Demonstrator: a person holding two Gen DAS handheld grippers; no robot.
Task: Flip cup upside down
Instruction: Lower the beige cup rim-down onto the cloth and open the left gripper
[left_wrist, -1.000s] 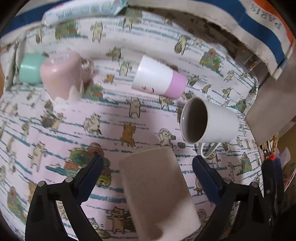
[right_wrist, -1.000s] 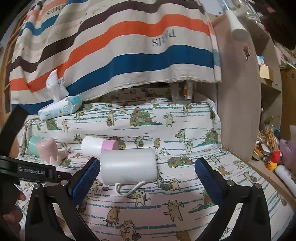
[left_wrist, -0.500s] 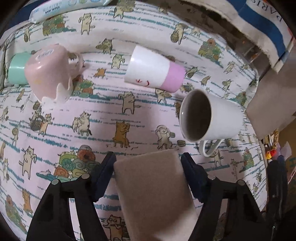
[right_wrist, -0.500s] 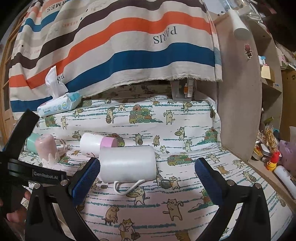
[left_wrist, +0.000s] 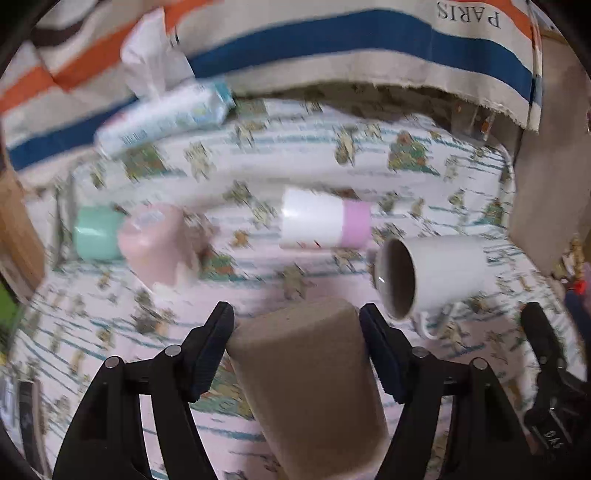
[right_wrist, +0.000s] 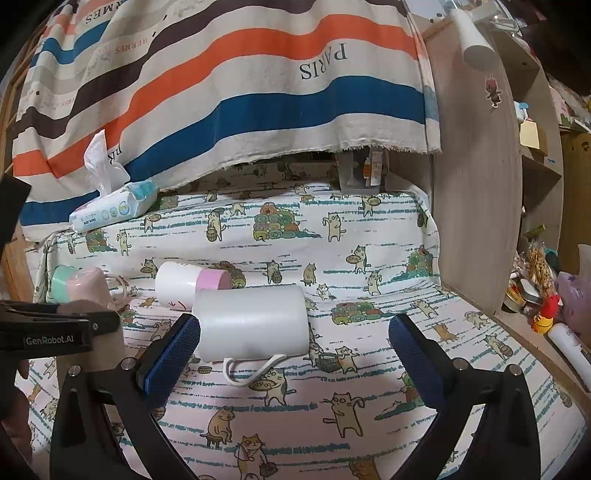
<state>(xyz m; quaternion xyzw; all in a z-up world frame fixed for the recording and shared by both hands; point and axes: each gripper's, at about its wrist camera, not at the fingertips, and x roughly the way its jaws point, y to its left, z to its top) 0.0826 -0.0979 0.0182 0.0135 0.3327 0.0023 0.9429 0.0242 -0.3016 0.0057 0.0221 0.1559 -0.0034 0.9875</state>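
My left gripper (left_wrist: 297, 345) is shut on a beige cup (left_wrist: 306, 384), its flat bottom pointing away from the camera and lifted off the cloth. The view is blurred by motion. A white mug (left_wrist: 430, 275) lies on its side just right of it, mouth toward the left gripper; in the right wrist view the white mug (right_wrist: 251, 323) lies handle down, close in front of my open, empty right gripper (right_wrist: 291, 350). A white-and-pink cup (left_wrist: 325, 219) lies on its side behind. A pink cup (left_wrist: 157, 243) stands upside down at left.
A mint cup (left_wrist: 96, 236) sits behind the pink cup. A pack of baby wipes (left_wrist: 162, 114) lies at the back left under a striped hanging cloth (right_wrist: 221, 92). A wooden shelf side (right_wrist: 476, 184) bounds the right. The cat-print cloth (right_wrist: 369, 258) covers the surface.
My left gripper closed on the beige cup, then tilted up and lifted it, so the back of the table came into view. The right gripper and white mug stayed still.
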